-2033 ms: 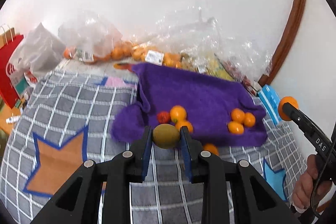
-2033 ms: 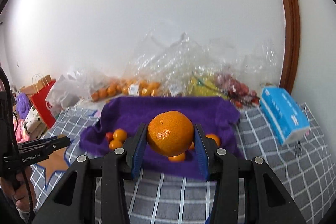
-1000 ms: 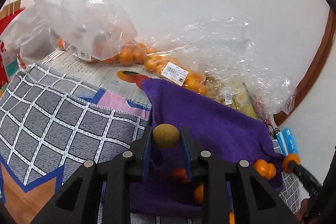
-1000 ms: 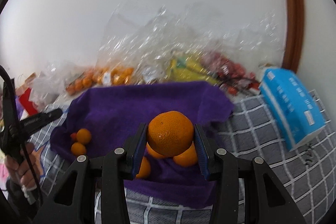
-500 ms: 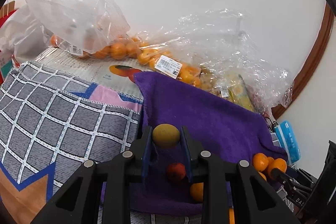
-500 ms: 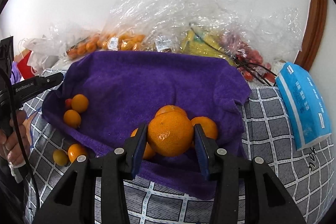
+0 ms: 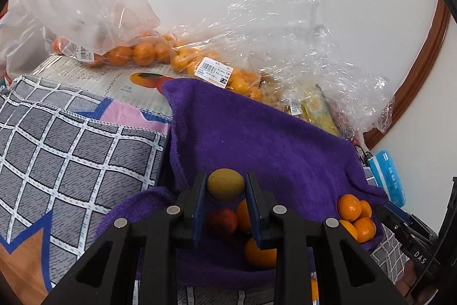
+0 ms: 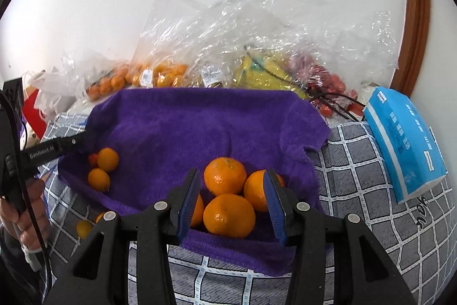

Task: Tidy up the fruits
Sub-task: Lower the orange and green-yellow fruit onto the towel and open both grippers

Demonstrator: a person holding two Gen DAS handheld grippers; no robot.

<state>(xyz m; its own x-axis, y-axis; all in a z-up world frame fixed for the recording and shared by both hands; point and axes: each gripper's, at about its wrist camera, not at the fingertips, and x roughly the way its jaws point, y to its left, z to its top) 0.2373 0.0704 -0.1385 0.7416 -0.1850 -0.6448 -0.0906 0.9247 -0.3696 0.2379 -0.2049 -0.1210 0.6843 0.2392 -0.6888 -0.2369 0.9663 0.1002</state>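
While the left gripper (image 7: 225,187) clamps a yellowish fruit (image 7: 226,184), the right gripper (image 8: 231,190) tilts downward, jaws opening around loose oranges (image 8: 229,215). Both hover over a purple towel (image 8: 200,125) on checked cloth (image 8: 357,162).

Left gripper (image 7: 225,187) pitched down, jaws clamped on a small yellow-green fruit (image 7: 225,184). Right gripper (image 8: 231,196) also pitched down, jaws opening, pads clear of the orange (image 8: 229,215) lying between them. A hand (image 8: 28,216) grips the left gripper's handle at the right wrist view's left edge.
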